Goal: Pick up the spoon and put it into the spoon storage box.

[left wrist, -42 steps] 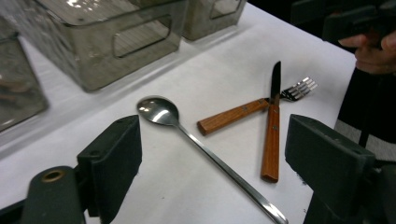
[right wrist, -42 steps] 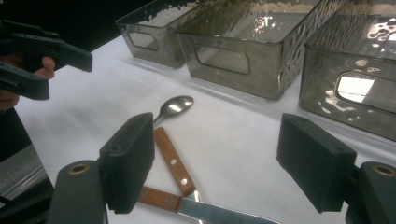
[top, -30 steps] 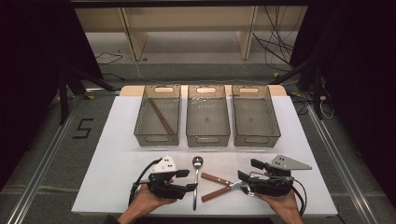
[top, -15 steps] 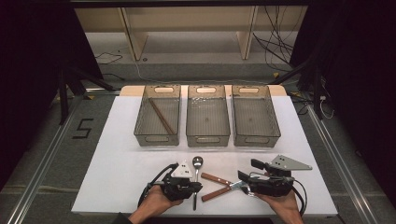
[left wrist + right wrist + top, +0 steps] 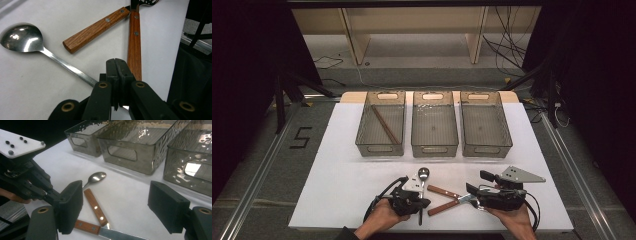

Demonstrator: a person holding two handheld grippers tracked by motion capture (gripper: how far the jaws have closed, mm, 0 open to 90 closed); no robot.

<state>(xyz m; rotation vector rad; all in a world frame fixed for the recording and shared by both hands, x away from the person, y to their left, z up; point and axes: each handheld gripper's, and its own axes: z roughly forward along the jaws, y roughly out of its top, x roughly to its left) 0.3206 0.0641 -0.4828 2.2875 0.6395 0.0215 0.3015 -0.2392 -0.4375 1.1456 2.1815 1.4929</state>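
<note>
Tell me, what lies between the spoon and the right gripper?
Two wooden-handled utensils, crossed on the white table, lie between the spoon and the right gripper in the high view.

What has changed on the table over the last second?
The left tool moved right and down onto the spoon, and its jaws have just closed on the spoon's handle. The right tool, open, the two wooden-handled utensils and the three bins stayed put.

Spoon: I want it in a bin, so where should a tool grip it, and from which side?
Take the spoon by its thin handle, from above, jaws across it: it lies flat on the table, and the round bowl would likely slip. The left tool has just closed there.
</note>
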